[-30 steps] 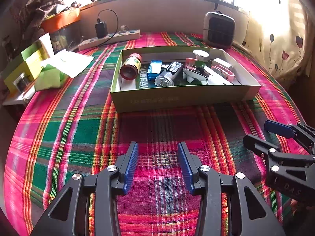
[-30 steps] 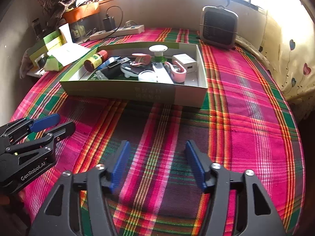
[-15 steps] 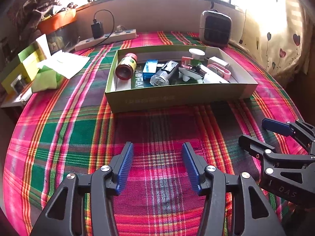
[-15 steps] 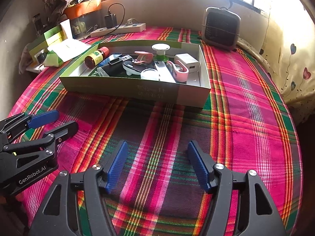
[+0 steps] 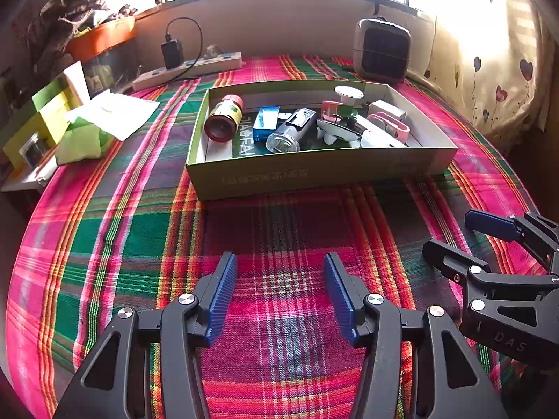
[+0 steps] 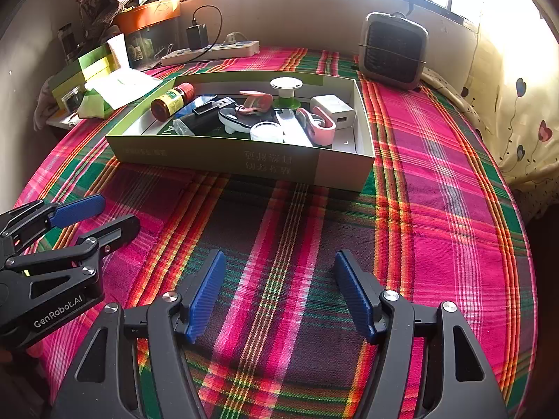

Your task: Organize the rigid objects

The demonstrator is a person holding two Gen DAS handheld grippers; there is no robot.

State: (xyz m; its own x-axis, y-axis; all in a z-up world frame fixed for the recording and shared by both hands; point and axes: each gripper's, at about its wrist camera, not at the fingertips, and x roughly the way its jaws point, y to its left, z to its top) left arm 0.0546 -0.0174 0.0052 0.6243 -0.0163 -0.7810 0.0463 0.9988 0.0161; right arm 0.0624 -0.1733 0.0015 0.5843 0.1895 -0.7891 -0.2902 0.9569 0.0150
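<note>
- Surface: a plaid cloth (image 5: 146,230) covers it; whether bed or counter underneath, cannot tell. The near half carries nothing but the two grippers.
- Green box (image 5: 314,174), shallow and open-topped, sits at centre, far from both grippers. All the small rigid things in view lie inside it.
- Heater (image 5: 382,50) at far right, power strip (image 5: 188,70) at far left; green cartons and papers (image 5: 115,111) at the left edge, outside the box.
- Box contents, left to right: brown jar (image 5: 223,118) on its side, blue packet (image 5: 266,122), clear bottle (image 5: 290,132), white-topped spool (image 5: 348,96), pink clip (image 5: 393,125), white charger (image 6: 332,108) at the right end.
- Left gripper (image 5: 279,296): fingers spread wide, nothing between them, low over the cloth, well short of the box.
- Right gripper (image 6: 279,293): likewise spread and empty, on the near right.
- Progress (judgement): gathering looks done, since no loose item lies on the cloth. The contents are jumbled and overlapping, so tidying within the box may remain, if required.
- Change versus a second ago: the left gripper's fingers have opened noticeably wider, the right one's slightly. Both views have shifted a little; box and contents unmoved.
</note>
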